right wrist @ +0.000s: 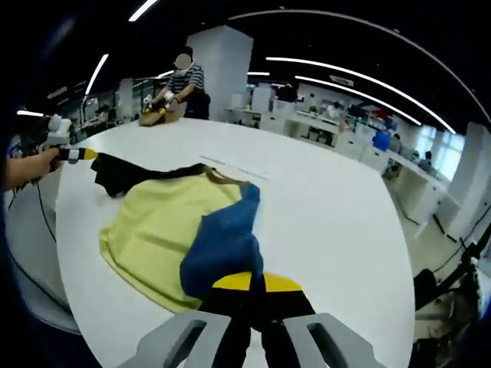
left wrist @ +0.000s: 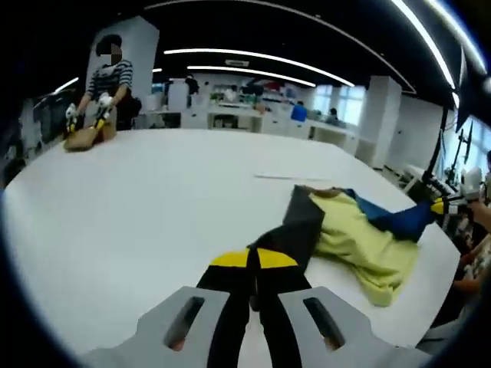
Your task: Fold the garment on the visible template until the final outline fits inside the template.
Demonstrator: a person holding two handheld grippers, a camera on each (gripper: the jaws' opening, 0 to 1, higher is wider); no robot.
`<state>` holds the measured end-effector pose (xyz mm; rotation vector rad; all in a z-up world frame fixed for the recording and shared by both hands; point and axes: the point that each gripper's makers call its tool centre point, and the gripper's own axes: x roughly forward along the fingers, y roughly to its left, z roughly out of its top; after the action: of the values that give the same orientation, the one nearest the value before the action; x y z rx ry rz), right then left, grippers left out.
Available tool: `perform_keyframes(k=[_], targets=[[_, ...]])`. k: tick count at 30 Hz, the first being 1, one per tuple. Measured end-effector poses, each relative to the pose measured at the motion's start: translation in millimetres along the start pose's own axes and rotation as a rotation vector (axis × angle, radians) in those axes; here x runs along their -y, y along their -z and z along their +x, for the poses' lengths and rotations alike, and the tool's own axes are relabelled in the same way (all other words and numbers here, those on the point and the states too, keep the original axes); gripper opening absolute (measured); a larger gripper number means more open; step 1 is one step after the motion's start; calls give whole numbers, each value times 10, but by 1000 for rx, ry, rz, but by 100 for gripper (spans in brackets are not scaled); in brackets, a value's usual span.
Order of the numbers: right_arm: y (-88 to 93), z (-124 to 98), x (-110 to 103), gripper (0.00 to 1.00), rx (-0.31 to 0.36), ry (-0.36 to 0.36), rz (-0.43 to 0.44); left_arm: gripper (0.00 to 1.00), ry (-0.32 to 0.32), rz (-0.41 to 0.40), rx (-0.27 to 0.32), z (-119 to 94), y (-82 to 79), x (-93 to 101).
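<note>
A garment lies crumpled on the white table [left wrist: 138, 222]: yellow body [left wrist: 360, 241], black sleeve [left wrist: 301, 222], blue sleeve [left wrist: 399, 220]. My left gripper [left wrist: 254, 257] is shut on the black sleeve's end. In the right gripper view the yellow body [right wrist: 165, 226] spreads to the left, and my right gripper [right wrist: 255, 282] is shut on the bunched blue sleeve [right wrist: 226, 245]. Each gripper also appears in the other's view: the right one [left wrist: 443, 205] at the blue end, the left one [right wrist: 84, 154] at the black sleeve [right wrist: 123, 172]. A faint pale outline [left wrist: 284, 178] marks the table beyond the garment.
At the table's far end a person in a striped shirt [left wrist: 107, 80] holds two grippers on a brown cloth [left wrist: 84, 136]. The table's rounded edge [right wrist: 383, 230] falls to the floor on the right. Desks and a pillar [right wrist: 222, 69] stand behind.
</note>
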<state>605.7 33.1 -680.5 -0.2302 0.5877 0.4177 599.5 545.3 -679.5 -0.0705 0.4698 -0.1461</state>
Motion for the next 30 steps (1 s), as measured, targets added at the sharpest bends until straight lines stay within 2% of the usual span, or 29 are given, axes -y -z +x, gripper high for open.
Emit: perform_keyframes(k=[1, 2, 4, 9, 12, 14, 16, 19, 22, 23, 27, 30], targets=[[5, 8, 46, 0, 2, 5, 8, 0, -5, -42, -11, 12, 23, -37], [20, 21, 111, 0, -1, 10, 21, 0, 0, -122, 1, 43, 12, -79], [48, 41, 210, 0, -7, 23, 35, 0, -33, -134, -8, 85, 26, -228], [140, 84, 431, 0, -32, 57, 58, 0, -64, -190, -25, 181, 49, -435], [226, 99, 608, 0, -49, 114, 49, 0, -50, -298, 9, 240, 26, -503], [305, 128, 705, 0, -63, 134, 67, 0, -60, -343, -13, 271, 73, -573], [364, 148, 784, 0, -68, 154, 89, 0, -66, -313, -18, 313, 87, -648], [518, 187, 930, 0, -96, 190, 141, 0, -109, -261, -55, 360, 142, -775], [665, 203, 1028, 0, -138, 217, 183, 0, -124, -224, -79, 416, 167, -860], [719, 201, 1065, 0, -154, 238, 225, 0, -118, -191, -91, 443, 178, -886], [770, 258, 1133, 0, -163, 242, 231, 0, -130, -148, -131, 506, 230, -961], [817, 291, 1249, 0, -176, 262, 232, 0, -143, -155, -142, 568, 251, -1032]])
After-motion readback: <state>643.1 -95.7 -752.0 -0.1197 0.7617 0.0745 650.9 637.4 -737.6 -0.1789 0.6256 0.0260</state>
